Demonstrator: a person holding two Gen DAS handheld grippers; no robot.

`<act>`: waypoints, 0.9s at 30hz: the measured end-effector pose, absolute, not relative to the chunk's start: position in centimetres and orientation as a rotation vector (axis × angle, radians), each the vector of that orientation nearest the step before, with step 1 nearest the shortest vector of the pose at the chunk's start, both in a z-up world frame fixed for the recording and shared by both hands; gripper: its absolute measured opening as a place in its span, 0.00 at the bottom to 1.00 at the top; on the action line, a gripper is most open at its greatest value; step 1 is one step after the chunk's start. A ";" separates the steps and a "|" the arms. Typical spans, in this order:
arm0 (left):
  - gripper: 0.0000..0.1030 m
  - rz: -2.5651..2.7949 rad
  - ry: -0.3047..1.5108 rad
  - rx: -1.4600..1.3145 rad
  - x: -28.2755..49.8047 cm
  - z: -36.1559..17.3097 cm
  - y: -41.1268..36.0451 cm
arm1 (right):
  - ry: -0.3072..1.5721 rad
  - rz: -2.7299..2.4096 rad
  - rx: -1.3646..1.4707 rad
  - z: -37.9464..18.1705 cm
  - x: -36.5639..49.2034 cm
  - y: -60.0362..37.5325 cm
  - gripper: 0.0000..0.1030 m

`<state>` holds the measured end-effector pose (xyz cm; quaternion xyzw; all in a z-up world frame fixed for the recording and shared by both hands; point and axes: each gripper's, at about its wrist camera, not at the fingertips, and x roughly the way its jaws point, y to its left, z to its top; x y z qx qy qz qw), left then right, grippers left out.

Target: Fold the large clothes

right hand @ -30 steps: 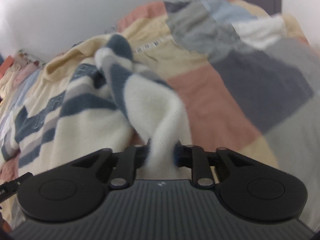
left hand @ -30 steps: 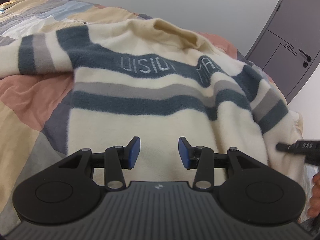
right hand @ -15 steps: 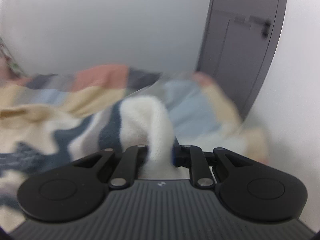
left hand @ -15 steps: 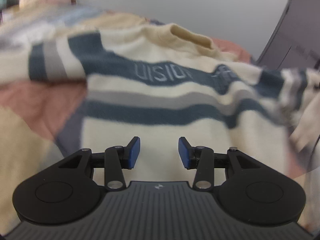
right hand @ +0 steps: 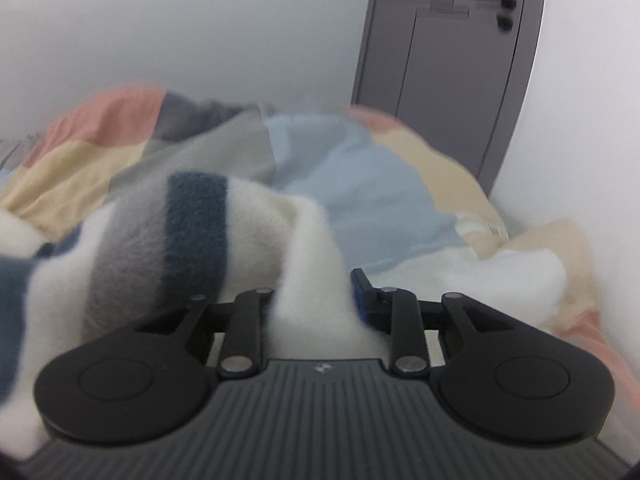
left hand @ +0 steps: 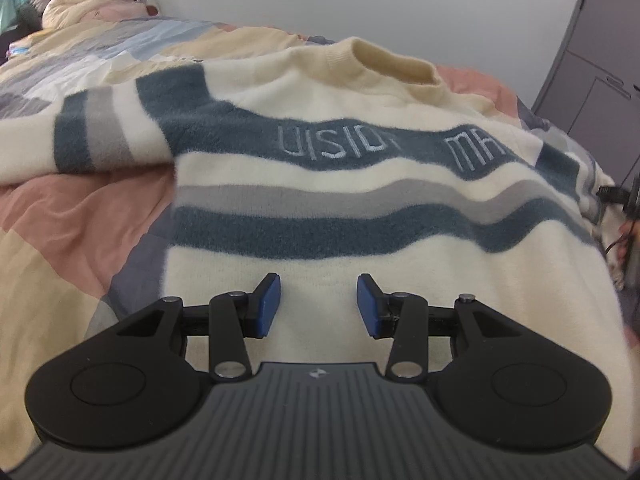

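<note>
A cream sweater (left hand: 320, 184) with dark blue and grey stripes and pale lettering lies front up on the bed, collar at the far side. Its left sleeve (left hand: 88, 136) stretches out to the left. My left gripper (left hand: 318, 306) is open and empty, low over the sweater's lower front. My right gripper (right hand: 316, 300) is shut on the cream end of the right sleeve (right hand: 192, 236) and holds it pulled out over the bed. The sleeve hides the left fingertip. The other gripper shows at the right edge of the left wrist view (left hand: 624, 200).
The bed carries a patchwork quilt (left hand: 72, 216) of pink, yellow, blue and grey, also in the right wrist view (right hand: 360, 184). Pillows and soft toys (left hand: 80, 4) lie at the far left. A grey door (right hand: 448, 80) and a white wall stand beyond the bed.
My right gripper has swung the sleeve away from the sweater's body, outward toward the door side. The sweater's right shoulder now lies flatter. My left gripper stays open over the hem.
</note>
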<state>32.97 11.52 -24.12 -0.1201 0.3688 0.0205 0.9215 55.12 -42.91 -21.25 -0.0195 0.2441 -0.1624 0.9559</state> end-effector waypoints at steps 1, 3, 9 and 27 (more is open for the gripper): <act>0.52 0.036 0.754 -0.253 33.0 -24.1 11.6 | 0.470 -0.325 -0.028 -21.6 54.9 -43.0 0.30; 0.52 0.032 0.753 -0.258 33.2 -24.4 11.6 | 0.446 -0.324 -0.001 -21.7 54.4 -43.4 0.33; 0.54 0.034 0.765 -0.278 34.2 -25.2 11.9 | 0.446 -0.295 0.028 -21.2 54.2 -43.9 0.37; 0.54 0.070 0.763 -0.300 32.6 -24.7 11.4 | 0.467 -0.016 -0.046 -18.5 38.8 -45.2 0.83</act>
